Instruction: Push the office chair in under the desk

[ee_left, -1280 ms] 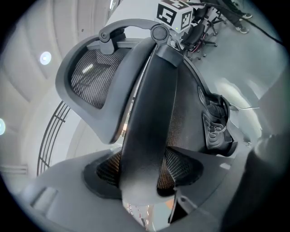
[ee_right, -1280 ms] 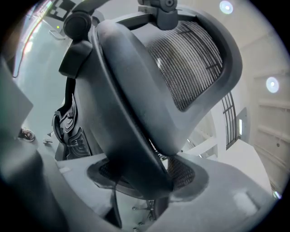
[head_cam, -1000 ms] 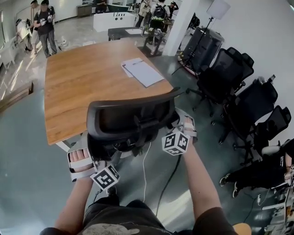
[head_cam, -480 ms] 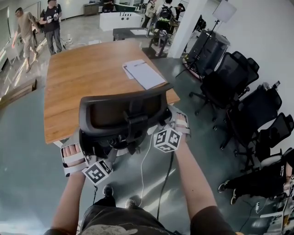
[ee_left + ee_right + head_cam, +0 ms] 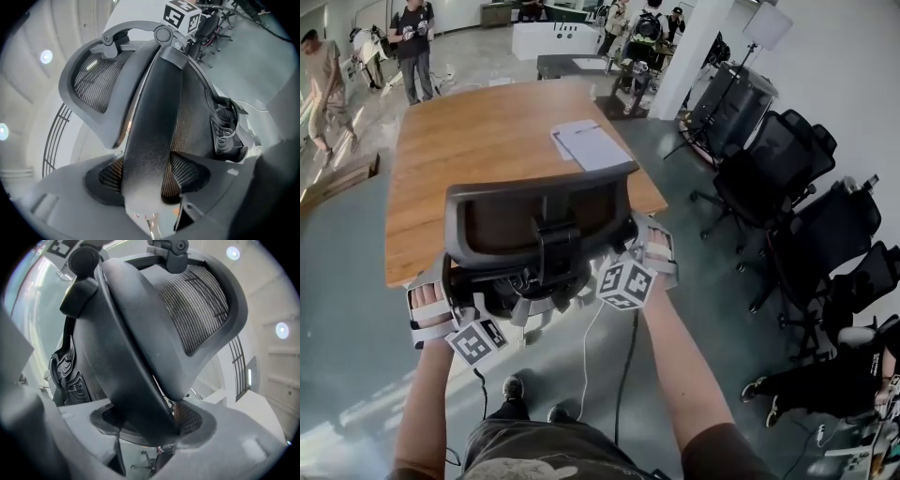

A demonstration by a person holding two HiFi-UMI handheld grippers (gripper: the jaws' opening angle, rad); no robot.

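The office chair (image 5: 548, 244) backrest hides part of the desk (image 5: 478, 141) edge and, seemingly, its seat.

Office chair (image 5: 536, 234): at your 12 o'clock, its back toward you. Desk (image 5: 478, 155): directly behind it. Papers (image 5: 589, 143): on the desk, 1 o'clock of the chair. Spare chairs (image 5: 787, 178): your 2 o'clock, well apart from the desk.

A black mesh-backed office chair (image 5: 539, 230) stands mid-frame at the brown wooden desk (image 5: 469, 155). The left gripper (image 5: 441, 305) and right gripper (image 5: 645, 255) hold its back.
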